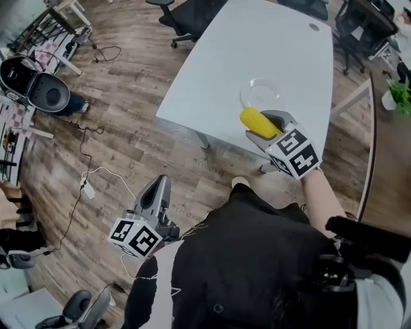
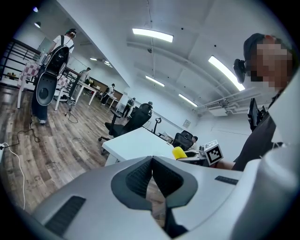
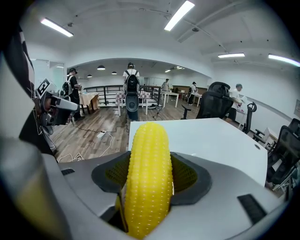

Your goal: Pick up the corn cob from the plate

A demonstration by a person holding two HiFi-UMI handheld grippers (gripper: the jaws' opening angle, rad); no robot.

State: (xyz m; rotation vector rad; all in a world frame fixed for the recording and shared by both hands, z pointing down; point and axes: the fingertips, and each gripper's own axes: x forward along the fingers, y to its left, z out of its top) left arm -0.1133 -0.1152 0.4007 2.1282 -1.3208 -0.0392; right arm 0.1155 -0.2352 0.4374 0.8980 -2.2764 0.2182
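Observation:
A yellow corn cob (image 1: 258, 122) is clamped in my right gripper (image 1: 262, 126), lifted just off the near side of a clear glass plate (image 1: 263, 93) on the white table (image 1: 250, 58). In the right gripper view the corn cob (image 3: 147, 173) stands between the jaws, which are shut on it. My left gripper (image 1: 158, 188) hangs low at my left side over the wooden floor, with its jaws shut and nothing between them. From the left gripper view the corn cob (image 2: 178, 152) and the right gripper's marker cube (image 2: 213, 153) show far off at the table.
Black office chairs (image 1: 192, 16) stand at the table's far side. Cables and a power strip (image 1: 88, 189) lie on the wooden floor at left. A black round device (image 1: 35, 87) stands at far left. A second table edge (image 1: 369, 148) runs along the right.

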